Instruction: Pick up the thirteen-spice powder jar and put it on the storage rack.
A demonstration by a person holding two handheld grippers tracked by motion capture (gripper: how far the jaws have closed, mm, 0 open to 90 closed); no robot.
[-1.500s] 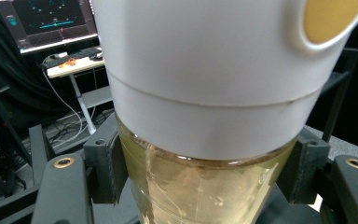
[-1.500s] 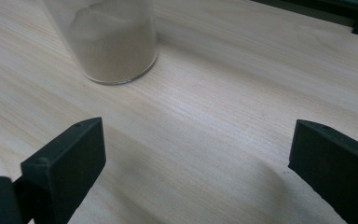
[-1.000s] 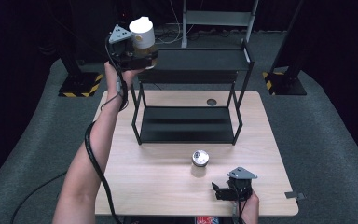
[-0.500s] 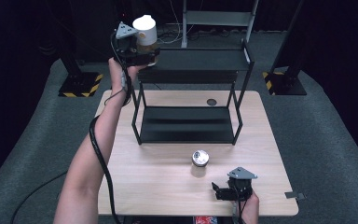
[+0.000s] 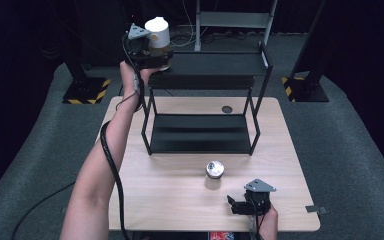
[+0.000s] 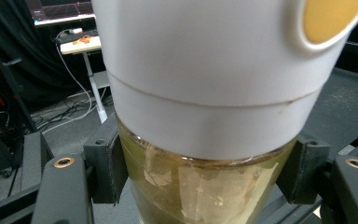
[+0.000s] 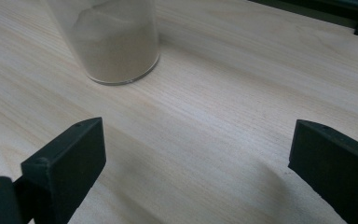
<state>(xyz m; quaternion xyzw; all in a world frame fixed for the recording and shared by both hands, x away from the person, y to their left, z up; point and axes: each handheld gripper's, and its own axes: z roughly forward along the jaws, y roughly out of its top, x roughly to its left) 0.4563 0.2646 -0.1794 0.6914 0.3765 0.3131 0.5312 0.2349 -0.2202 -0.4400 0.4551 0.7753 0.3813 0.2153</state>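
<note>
Jar (image 5: 158, 41) with a white cap and a glass body of yellowish contents, held upright above the left end of the black rack's (image 5: 205, 82) top shelf, at that shelf's left edge. The left gripper (image 5: 152, 57) clamps the glass just below the cap; in the left gripper view both pads (image 6: 106, 165) press on the glass from either side, the jaws closed as far as the jar's width allows. The top shelf to the right of the jar lies bare, and so does the rack's lower shelf. A second, smaller jar (image 5: 214, 172) with a metal lid stands on the wooden table (image 5: 160, 200) in front of the rack, well apart from it. The right gripper (image 5: 236, 206) rests low near the table's front edge, just right of the small jar; its jaws stand wide apart over bare wood, holding nothing, the small jar's base (image 7: 112, 42) ahead of the left jaw.
</note>
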